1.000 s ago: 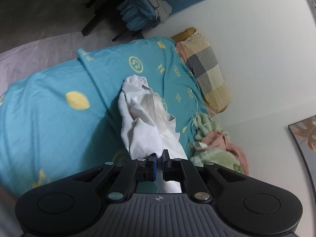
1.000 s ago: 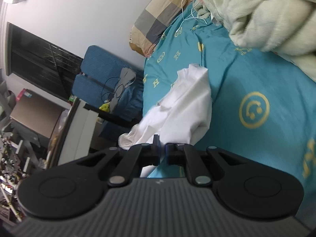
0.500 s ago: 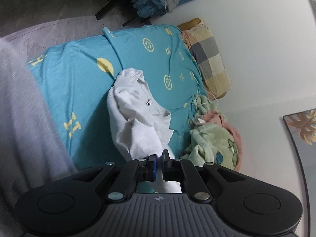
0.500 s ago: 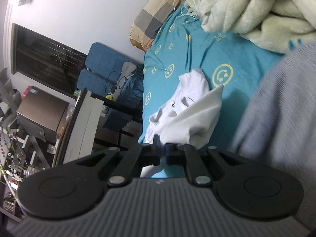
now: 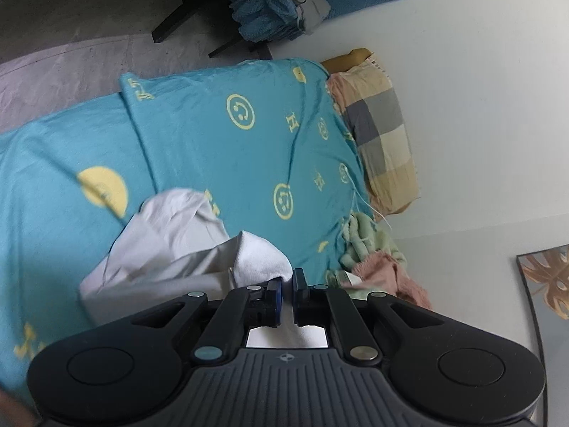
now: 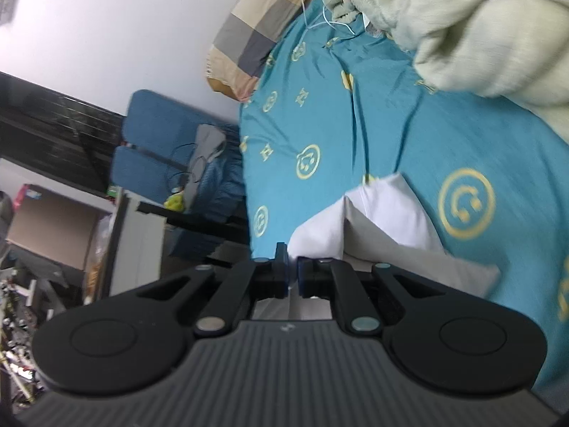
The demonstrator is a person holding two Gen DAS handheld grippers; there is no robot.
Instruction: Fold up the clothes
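Listing by size, largest first.

Bed sheet (image 5: 213, 149): teal, printed with yellow smiley faces and letters, covering the whole work surface. It serves as the folding ground.

Fleece blanket (image 6: 462, 28): pale green, bunched beside the working area at the wall side of the bed, with a pink cloth (image 5: 384, 274) tangled into it. Checked pillow (image 5: 380, 131) at the head of the bed.

White garment (image 5: 170, 242): the task's item. It lies partly on the sheet and partly lifted, hanging slack and rumpled between the two grippers, with loose folds sagging near the middle.

Step in hand, as judged: carrying a held edge across to lay the cloth out or fold it over. To do it well, keep both held corners level and draw them apart enough to take the sag out. Lower the cloth onto open sheet clear of the blanket. Let the far edge touch down first so no crease is trapped, and release only once the layers lie square.

Left gripper (image 5: 287, 284): jaws nearly together, pinched on a bunched white corner of the garment that bulges just ahead of the pads.

Right gripper (image 6: 291, 270): jaws likewise nearly together, clamped on a thin white edge of the same garment.
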